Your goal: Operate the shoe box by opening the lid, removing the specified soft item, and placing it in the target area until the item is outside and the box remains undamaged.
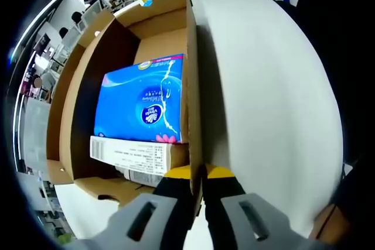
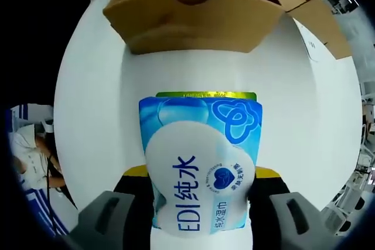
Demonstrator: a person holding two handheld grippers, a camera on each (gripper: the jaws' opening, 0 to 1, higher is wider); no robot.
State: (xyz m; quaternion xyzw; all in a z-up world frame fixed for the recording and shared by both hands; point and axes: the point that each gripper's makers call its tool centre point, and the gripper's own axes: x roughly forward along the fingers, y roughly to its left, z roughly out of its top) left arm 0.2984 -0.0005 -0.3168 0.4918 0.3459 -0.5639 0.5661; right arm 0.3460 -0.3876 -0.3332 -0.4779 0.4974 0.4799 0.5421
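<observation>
White table (image 2: 88, 103) under both grippers. My right gripper (image 2: 199, 194) clamps one wipes pack (image 2: 199, 162), outside the box (image 2: 193, 24). My left gripper (image 1: 196, 194) pinches the box wall; two packs (image 1: 143, 106) lie inside.

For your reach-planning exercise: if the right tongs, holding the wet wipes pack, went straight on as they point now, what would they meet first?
Probably the cardboard box's near wall, across bare white table. The right tongs grip the wet wipes pack; depth is uncertain.
</observation>
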